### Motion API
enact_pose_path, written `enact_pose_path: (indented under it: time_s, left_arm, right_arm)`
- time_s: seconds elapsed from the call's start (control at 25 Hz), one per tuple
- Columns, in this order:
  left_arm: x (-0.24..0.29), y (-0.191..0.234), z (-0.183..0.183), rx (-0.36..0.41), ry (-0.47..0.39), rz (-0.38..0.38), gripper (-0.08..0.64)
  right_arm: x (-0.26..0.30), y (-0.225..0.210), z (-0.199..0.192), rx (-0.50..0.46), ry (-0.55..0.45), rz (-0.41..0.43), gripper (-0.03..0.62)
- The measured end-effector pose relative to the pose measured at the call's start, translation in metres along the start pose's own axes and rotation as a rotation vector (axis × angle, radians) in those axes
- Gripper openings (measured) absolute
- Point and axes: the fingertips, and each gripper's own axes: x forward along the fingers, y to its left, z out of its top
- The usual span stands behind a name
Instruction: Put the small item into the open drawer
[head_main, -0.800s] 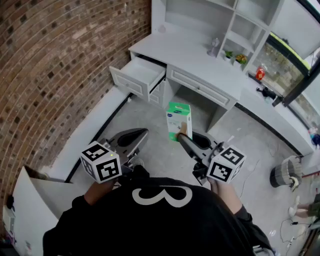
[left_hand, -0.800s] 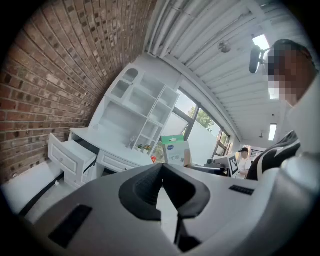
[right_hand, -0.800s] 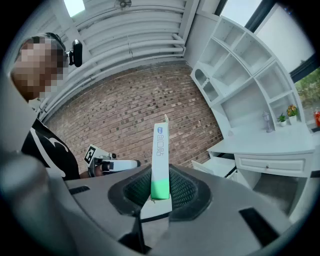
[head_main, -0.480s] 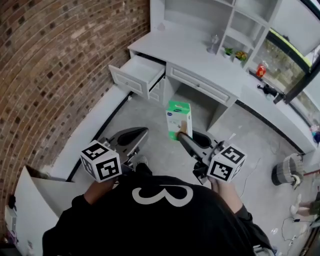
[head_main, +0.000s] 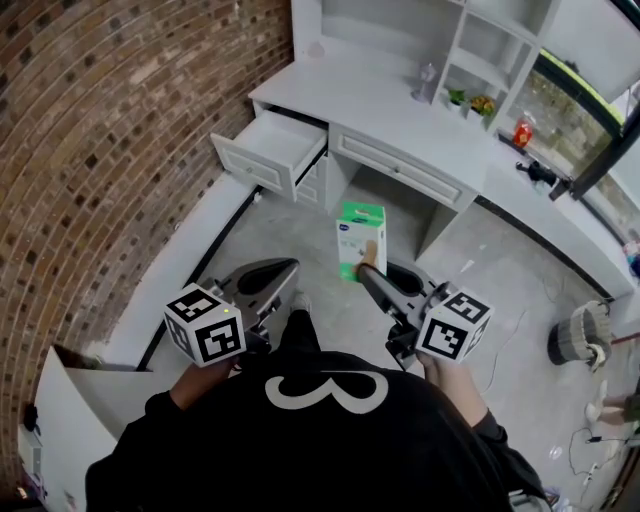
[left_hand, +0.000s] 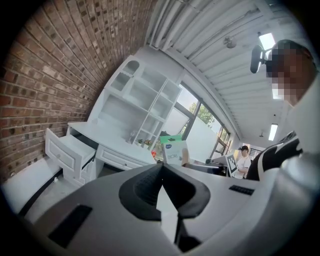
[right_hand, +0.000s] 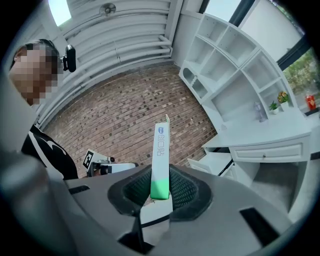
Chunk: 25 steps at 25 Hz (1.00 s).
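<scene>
A small green-and-white box (head_main: 360, 238) hangs above the concrete floor with my right gripper (head_main: 366, 270) shut on its lower end. In the right gripper view the box (right_hand: 160, 150) stands edge-on and upright between the pads. My left gripper (head_main: 272, 276) is level with it to the left, shut with nothing in it; its pads (left_hand: 150, 182) meet. The open drawer (head_main: 272, 150) juts from the left end of the white desk (head_main: 400, 115), ahead and to the left of both grippers. It also shows as the drawer (left_hand: 67, 150) and the drawer (right_hand: 212, 162).
A brick wall (head_main: 110, 130) runs along the left with a white ledge (head_main: 190, 260) at its foot. Shelves with small plants (head_main: 470, 100) rise behind the desk. A cardboard sheet (head_main: 70, 420) leans at lower left and a basket (head_main: 578, 340) stands at right. Another person (left_hand: 243, 160) stands far off.
The desk and drawer have slid slightly up and left in the head view, and a shoe has come forward under the grippers. Both grippers keep their pose; the box stays gripped.
</scene>
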Motion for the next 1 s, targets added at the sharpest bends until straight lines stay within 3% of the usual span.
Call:
enact_pose_path:
  time_s: [0.44, 1.0]
  left_arm:
    - [0.045, 0.062, 0.019, -0.026, 0.029, -0.015, 0.002]
    - [0.115, 0.223, 0.075, -0.130, 0.077, 0.009, 0.002]
  right_arm:
    - [0.045, -0.059, 0.014, 0.033, 0.017, -0.029, 0.089]
    - [0.180, -0.173, 0.049, 0.121, 0.101, -0.076, 0.090]
